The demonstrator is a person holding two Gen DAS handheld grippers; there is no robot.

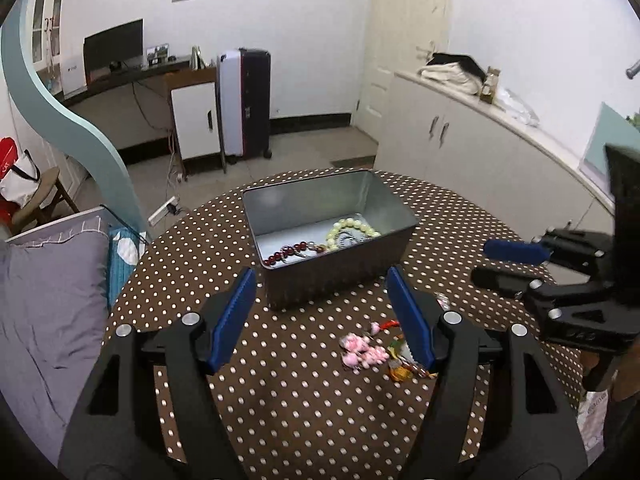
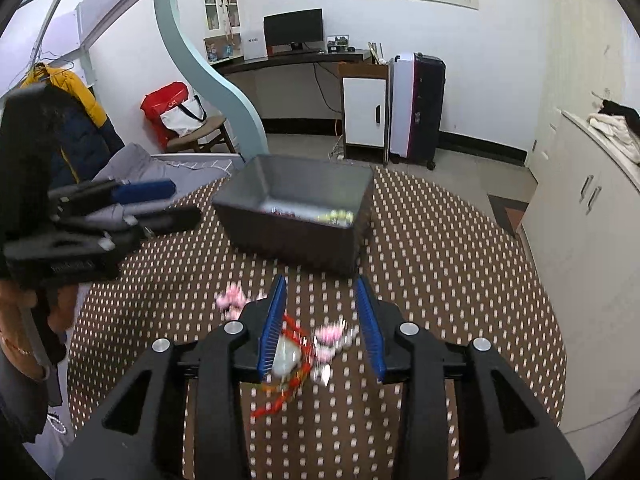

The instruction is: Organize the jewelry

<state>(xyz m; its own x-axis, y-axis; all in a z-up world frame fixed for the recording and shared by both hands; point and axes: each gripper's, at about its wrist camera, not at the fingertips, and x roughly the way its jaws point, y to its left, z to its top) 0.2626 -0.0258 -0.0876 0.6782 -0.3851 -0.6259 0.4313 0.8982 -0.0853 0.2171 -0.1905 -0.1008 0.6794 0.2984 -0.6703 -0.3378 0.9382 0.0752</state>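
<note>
our dotted counter [image 1: 280,392] has a tin box [image 1: 340,280]. both our fingers are released, holding nothing. pink beads [image 2: 330,336] and red-cord pendant [image 2: 286,356] could tangle and lift together.

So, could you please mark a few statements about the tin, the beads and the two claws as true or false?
1. The metal tin already holds a pale green bead bracelet. True.
2. The tin is covered by a lid. False: it is open on top.
3. Pink bead jewelry lies on the polka-dot tablecloth outside the tin. True.
4. The left claw is clamped on the pink beads. False: its jaws stand apart, pressing on nothing.
5. The dark red bead bracelet lies on the tablecloth. False: it is inside the tin.
</note>
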